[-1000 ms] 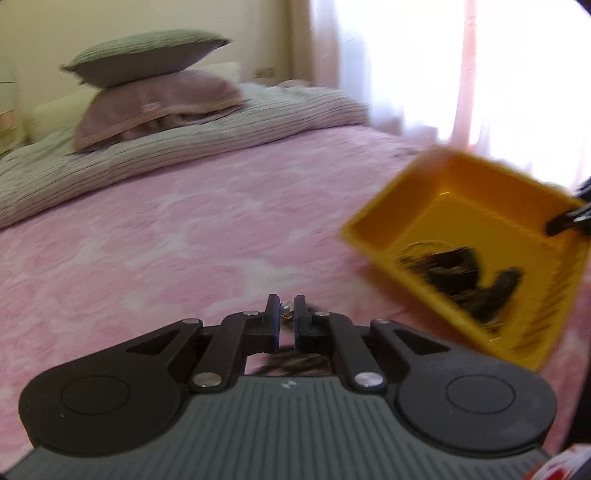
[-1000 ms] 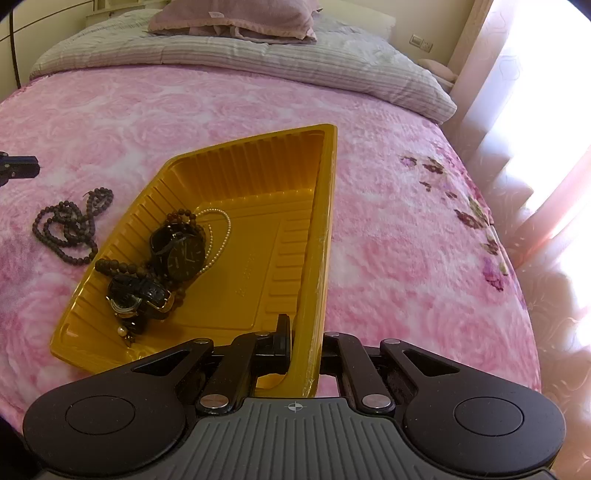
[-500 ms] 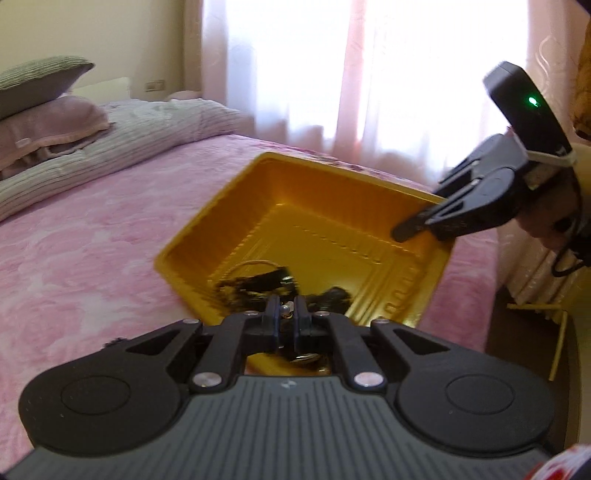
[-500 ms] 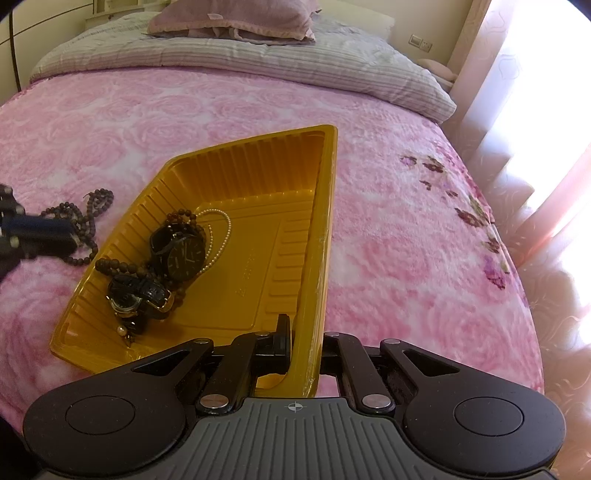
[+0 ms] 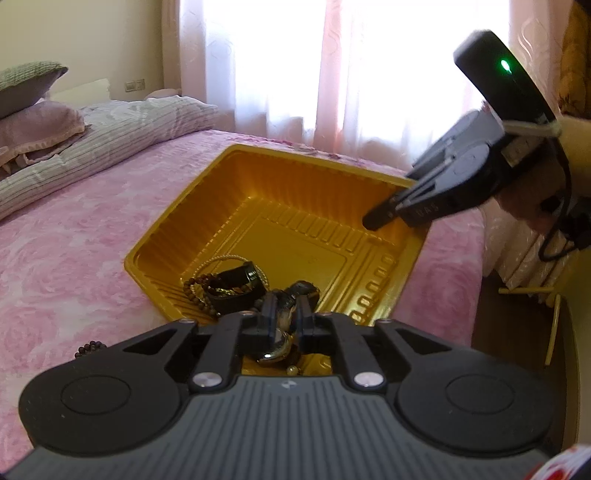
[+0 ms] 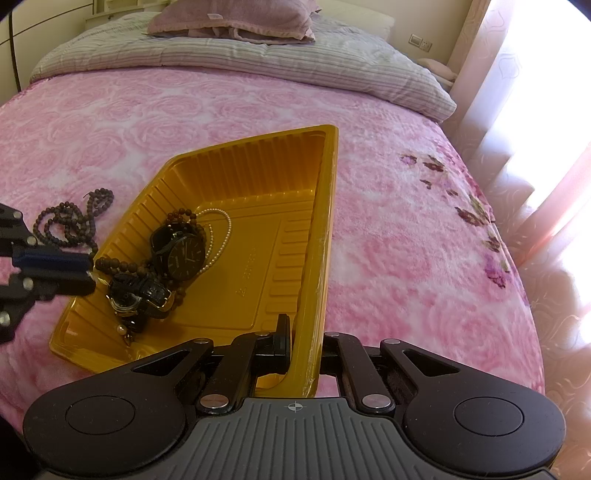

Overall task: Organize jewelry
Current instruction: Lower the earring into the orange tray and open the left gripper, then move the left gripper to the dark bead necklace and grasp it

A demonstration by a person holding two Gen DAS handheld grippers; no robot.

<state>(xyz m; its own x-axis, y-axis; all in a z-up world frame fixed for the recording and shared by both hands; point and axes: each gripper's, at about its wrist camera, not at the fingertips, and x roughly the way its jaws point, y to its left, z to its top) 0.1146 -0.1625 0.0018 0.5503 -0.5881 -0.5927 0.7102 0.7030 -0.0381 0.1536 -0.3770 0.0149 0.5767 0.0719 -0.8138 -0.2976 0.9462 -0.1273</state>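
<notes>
A yellow plastic tray (image 6: 258,177) lies on the pink bedspread; it also shows in the left wrist view (image 5: 295,192). Inside it lie a black watch (image 6: 183,254), a second watch (image 6: 140,291), a white pearl strand (image 6: 218,236) and dark wooden beads (image 6: 110,264). My right gripper (image 6: 303,341) is shut on the tray's near wall. My left gripper (image 5: 284,314) hangs over the tray's corner above the jewelry, jaws slightly apart; I cannot tell whether it holds anything. A dark bead necklace (image 6: 70,223) lies on the bedspread left of the tray.
The bed has a striped grey duvet (image 6: 258,62) and pillows (image 6: 232,18) at its head. Bright curtains (image 5: 332,66) and the bed's edge lie beyond the tray, with floor (image 5: 517,332) to the right.
My left gripper swung from the open bedspread over to the tray and now sits above the jewelry, its jaws a little wider. The right gripper and tray stayed still.
</notes>
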